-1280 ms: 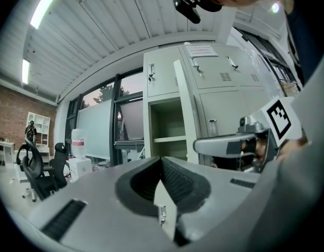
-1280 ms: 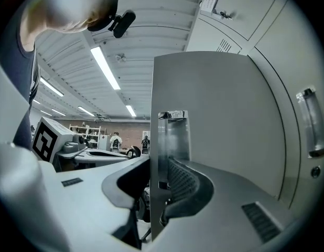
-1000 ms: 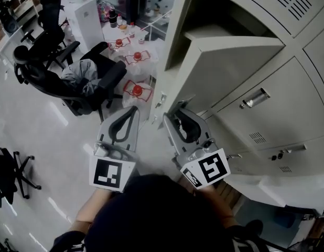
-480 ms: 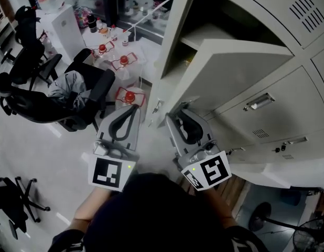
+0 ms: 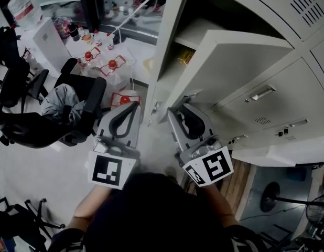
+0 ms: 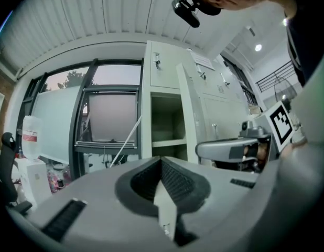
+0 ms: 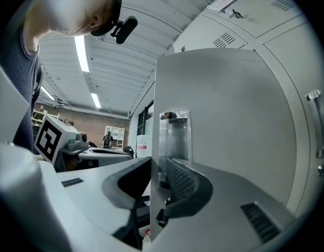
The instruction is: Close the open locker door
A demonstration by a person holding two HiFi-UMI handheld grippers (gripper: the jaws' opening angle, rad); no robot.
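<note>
The beige locker door [image 5: 240, 62] stands swung out from its open compartment [image 5: 204, 14]. My right gripper [image 5: 184, 105] is at the door's free edge. In the right gripper view that edge and its metal latch plate [image 7: 175, 135] run between the pads, and the right gripper [image 7: 158, 161] is shut on the door [image 7: 230, 130]. My left gripper [image 5: 133, 105] hovers left of the door over the floor, shut on nothing. In the left gripper view the left gripper [image 6: 161, 159] faces the open compartment [image 6: 167, 125] with the door seen edge-on [image 6: 187, 114].
Closed lockers with a metal handle [image 5: 261, 92] fill the right. Black office chairs [image 5: 57, 109] stand on the floor at the left. Red-capped bottles [image 5: 112, 64] and a white cabinet [image 5: 46, 41] sit beyond them. A yellow item [image 5: 185, 56] lies inside the open compartment.
The head view has swung, so chairs and bottles slid left and down in the picture. Both grippers moved along with it, and the right one stays on the door's edge.
</note>
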